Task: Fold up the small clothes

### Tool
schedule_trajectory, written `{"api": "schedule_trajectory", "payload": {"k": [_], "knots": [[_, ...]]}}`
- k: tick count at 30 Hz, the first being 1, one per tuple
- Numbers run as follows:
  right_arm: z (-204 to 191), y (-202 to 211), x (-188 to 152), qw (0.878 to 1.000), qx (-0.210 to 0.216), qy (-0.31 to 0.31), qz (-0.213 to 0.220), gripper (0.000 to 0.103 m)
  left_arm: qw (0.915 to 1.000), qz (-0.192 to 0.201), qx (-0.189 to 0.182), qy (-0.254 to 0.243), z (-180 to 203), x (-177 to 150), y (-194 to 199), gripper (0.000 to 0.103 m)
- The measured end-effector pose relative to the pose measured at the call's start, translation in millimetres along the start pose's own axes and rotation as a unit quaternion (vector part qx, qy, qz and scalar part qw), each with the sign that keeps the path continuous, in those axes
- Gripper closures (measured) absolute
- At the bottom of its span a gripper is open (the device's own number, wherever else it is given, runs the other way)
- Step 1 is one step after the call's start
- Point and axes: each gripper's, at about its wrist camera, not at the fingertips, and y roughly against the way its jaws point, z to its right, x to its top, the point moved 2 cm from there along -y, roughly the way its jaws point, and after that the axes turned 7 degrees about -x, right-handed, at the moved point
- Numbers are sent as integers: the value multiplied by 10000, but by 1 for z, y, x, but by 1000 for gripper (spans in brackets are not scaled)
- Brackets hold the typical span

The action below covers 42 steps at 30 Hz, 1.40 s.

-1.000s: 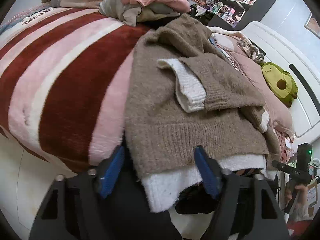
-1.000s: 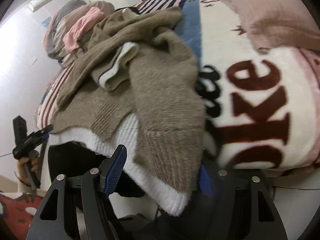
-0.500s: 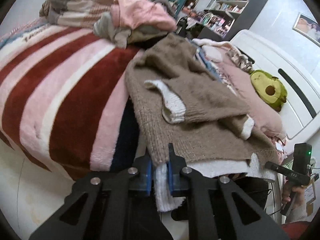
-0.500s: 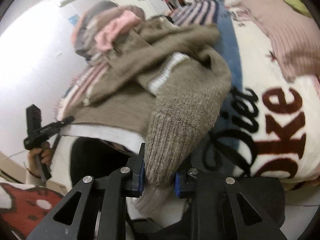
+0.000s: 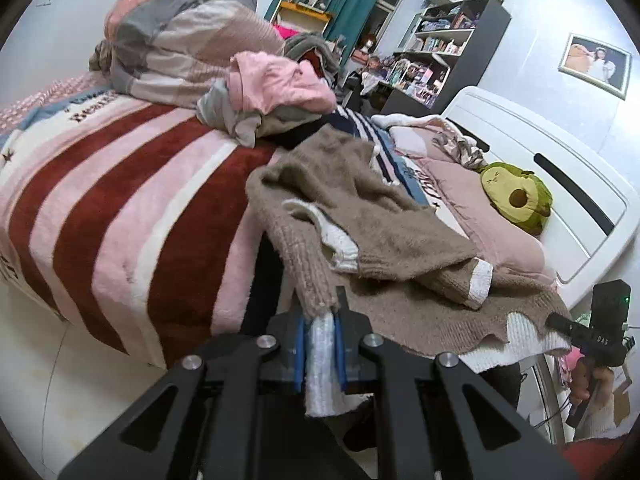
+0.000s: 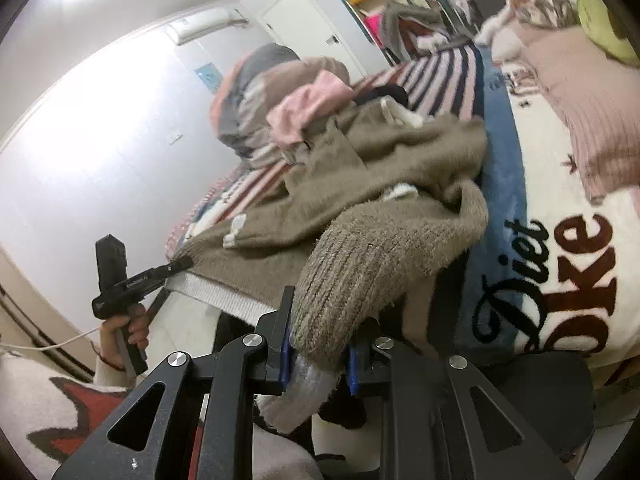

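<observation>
Left tool (image 5: 319,354): blue pads clamped tight on white ribbed hem of brown sweater (image 5: 384,216), near left corner of the garment. Hem strip hangs out below the pads.

Right tool (image 6: 316,354): jaws narrow, having just closed in, pinched on the sweater's (image 6: 384,216) near right corner; bunched brown rib knit and white hem between the pads, white end drooping toward camera. In left-wrist view, this tool (image 5: 560,320) shows at right edge w/ nose at the hem and a hand (image 5: 592,380) on its grip. In right-wrist view, left tool (image 6: 184,264) at left, nose on the hem, hand (image 6: 124,330) on grip.

Sweater: lies over near edge of bed (image 5: 120,208), hem side toward camera and raised at both corners, hem stretched betw. the two tools. Sleeves folded across body, white cuffs showing. Far part rumpled, resting on striped red/pink/white blanket.

Beyond, mid bed: heap of pink and grey clothes (image 5: 276,88), just past sweater's far end. Behind it, rolled striped quilt (image 5: 180,36).

Right of sweater: pink bedding, then avocado plush (image 5: 516,200) against white headboard (image 5: 560,184).

Far: dark shelf unit (image 5: 448,40), teal curtain, framed pic on wall.
</observation>
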Motion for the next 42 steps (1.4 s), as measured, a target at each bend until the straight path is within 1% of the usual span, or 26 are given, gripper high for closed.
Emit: {"api": "schedule_trajectory", "payload": {"k": [7,12,15,18,22,28,34,42], "knots": [[-29,28,-8,9988,146,284,369,89,9989,393,-50,-236,18,-9,47,94],[-45,50,-7,9963,257,501,657,89,9964,724,-108,-435,32,-3,74,94],[-43,52,5,9951,254,508,806,89,9949,825,-111,-574,39,8,76,94],[-33,48,24,9938,116,497,984,89,9936,902,-140,-663,43,25,70,94],[-16,36,50,9937,-15,318,1078,89,9920,990,-80,-777,49,53,55,94],[4,19,89,9924,-208,278,1181,89,9906,1029,2,-899,51,99,21,94],[30,-3,125,9921,-430,193,1163,89,9900,1014,117,-975,43,144,-30,94],[81,-50,171,9915,-760,16,1053,89,9904,845,278,-1060,18,198,-115,93]]}}
